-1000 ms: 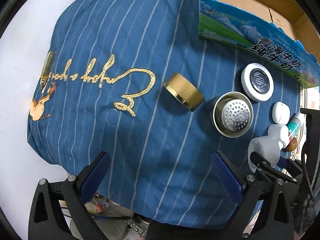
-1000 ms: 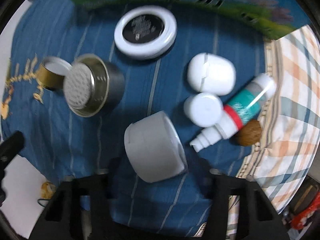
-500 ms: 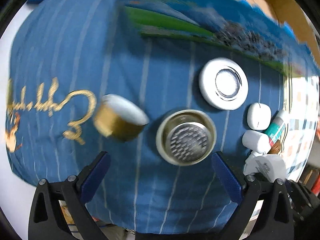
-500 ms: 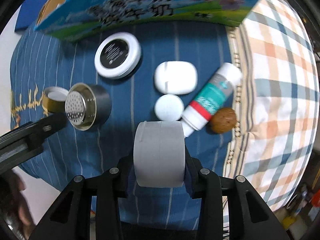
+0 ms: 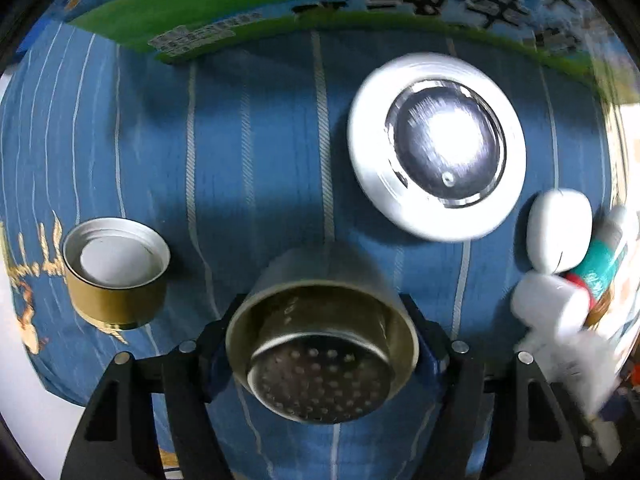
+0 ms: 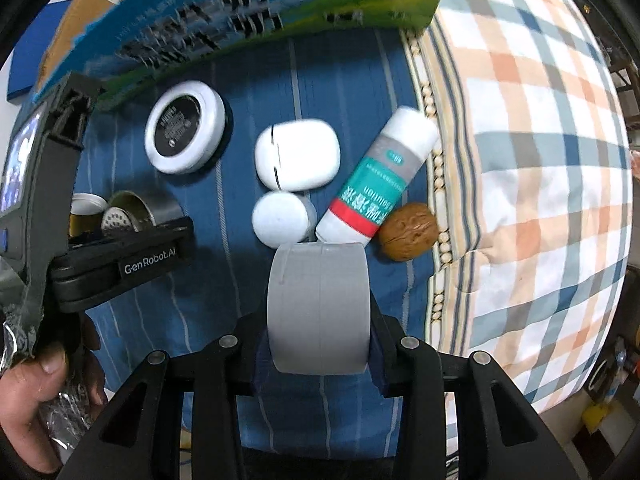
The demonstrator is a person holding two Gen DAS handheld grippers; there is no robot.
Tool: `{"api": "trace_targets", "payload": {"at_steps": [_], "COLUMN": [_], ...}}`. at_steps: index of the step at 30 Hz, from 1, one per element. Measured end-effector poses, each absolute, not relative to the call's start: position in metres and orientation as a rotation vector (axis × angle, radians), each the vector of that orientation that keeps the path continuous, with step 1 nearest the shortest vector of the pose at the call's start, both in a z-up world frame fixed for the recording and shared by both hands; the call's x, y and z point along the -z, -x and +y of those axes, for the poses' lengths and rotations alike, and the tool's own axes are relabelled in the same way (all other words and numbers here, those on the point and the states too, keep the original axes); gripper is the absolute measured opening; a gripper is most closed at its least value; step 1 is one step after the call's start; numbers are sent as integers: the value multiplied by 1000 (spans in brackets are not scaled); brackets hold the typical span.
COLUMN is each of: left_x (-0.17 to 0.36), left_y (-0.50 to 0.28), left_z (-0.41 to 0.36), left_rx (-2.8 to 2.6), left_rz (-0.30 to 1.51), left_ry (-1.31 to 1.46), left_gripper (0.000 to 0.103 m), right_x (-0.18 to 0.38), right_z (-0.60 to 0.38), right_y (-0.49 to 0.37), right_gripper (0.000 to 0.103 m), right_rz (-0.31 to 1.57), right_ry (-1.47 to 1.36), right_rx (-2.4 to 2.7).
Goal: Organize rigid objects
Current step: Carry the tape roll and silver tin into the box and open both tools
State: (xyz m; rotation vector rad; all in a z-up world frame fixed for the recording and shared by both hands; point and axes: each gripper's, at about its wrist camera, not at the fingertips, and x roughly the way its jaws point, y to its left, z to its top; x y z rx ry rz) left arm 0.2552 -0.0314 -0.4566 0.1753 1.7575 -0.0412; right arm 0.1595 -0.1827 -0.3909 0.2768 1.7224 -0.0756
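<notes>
My left gripper is shut on a steel strainer cup lying on its side on the blue striped cloth; it also shows in the right wrist view. My right gripper is shut on a grey tape roll held above the cloth. A gold lid sits to the left of the cup. A round white case with a dark centre lies beyond it.
A white earbud case, a small white cap, a teal-labelled bottle and a walnut lie right of the cup. A printed milk carton box stands at the back. Plaid cloth lies at right.
My left gripper moved forward and closed on the strainer cup. My right gripper has lifted the tape roll a little and shifted right.
</notes>
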Motion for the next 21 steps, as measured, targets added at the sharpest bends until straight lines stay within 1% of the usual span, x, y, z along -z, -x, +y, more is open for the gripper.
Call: {"api": "trace_targets", "payload": {"at_steps": [5,10,16,21], "left_x": [446,428,395,341], "left_y": [-255,-236,-218,-216], "left_z": [-20,-11,9,12], "left_rx": [39,58,85,140], "left_rz": [1728,1703,1646,1577], "left_ry": [-131,-101,-68,-44], "left_gripper": [69,69,69,69], "right_x": [411,398,358,301], "right_z": [-185,-176,-154,-165], "right_y": [-160,-155,-141,-126], "right_gripper": [41,41,41,41], "right_rz": [1776,1768,1721,1655], "right_ry": [-291,-275,-257,-258], "right_rx": [92,65,25,0]}}
